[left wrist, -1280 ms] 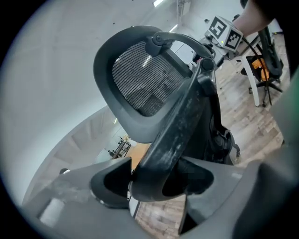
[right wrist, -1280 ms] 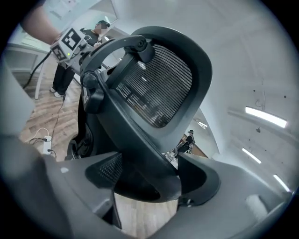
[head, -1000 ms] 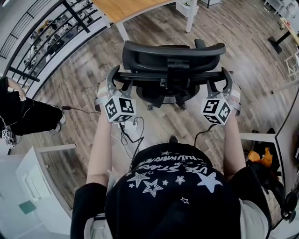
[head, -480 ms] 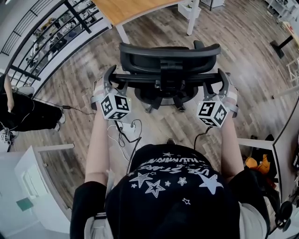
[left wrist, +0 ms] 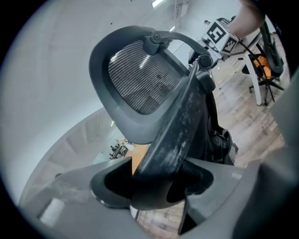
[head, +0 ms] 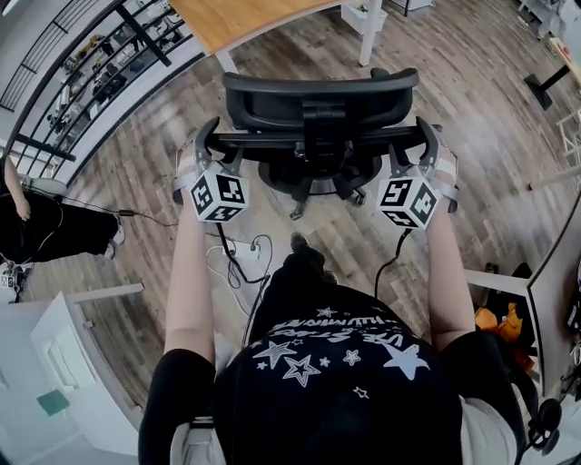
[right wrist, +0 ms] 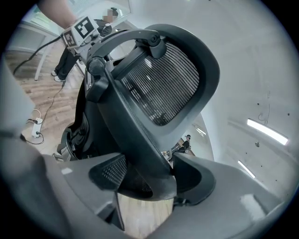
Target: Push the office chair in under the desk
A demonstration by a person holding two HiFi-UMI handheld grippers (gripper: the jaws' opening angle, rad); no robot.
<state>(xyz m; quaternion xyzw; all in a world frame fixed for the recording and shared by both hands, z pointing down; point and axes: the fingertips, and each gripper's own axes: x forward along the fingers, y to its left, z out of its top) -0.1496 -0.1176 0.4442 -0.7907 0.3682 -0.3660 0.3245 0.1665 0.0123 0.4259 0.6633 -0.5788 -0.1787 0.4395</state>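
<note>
The black office chair (head: 318, 173) stands on the wood floor with its mesh headrest (head: 320, 95) facing the wooden desk (head: 241, 18) just beyond it. My left gripper (head: 211, 153) is shut on the left end of the chair's top back bar (head: 313, 138), and my right gripper (head: 419, 150) is shut on the right end. In the left gripper view the dark bar (left wrist: 180, 126) runs between the jaws of the left gripper (left wrist: 156, 184) up to the headrest (left wrist: 140, 81). The right gripper view shows the right gripper (right wrist: 149, 179) clamped on the bar (right wrist: 133, 130) the same way.
White desk legs (head: 369, 34) stand at either side of the gap ahead. A cable and power strip (head: 243, 254) lie on the floor by my feet. A person in black (head: 45, 227) crouches at left, near a white cabinet (head: 77, 350). A white table (head: 497, 272) is at right.
The chair and both grippers have moved forward toward the desk. The person holding them has stepped ahead, and a foot now shows behind the chair.
</note>
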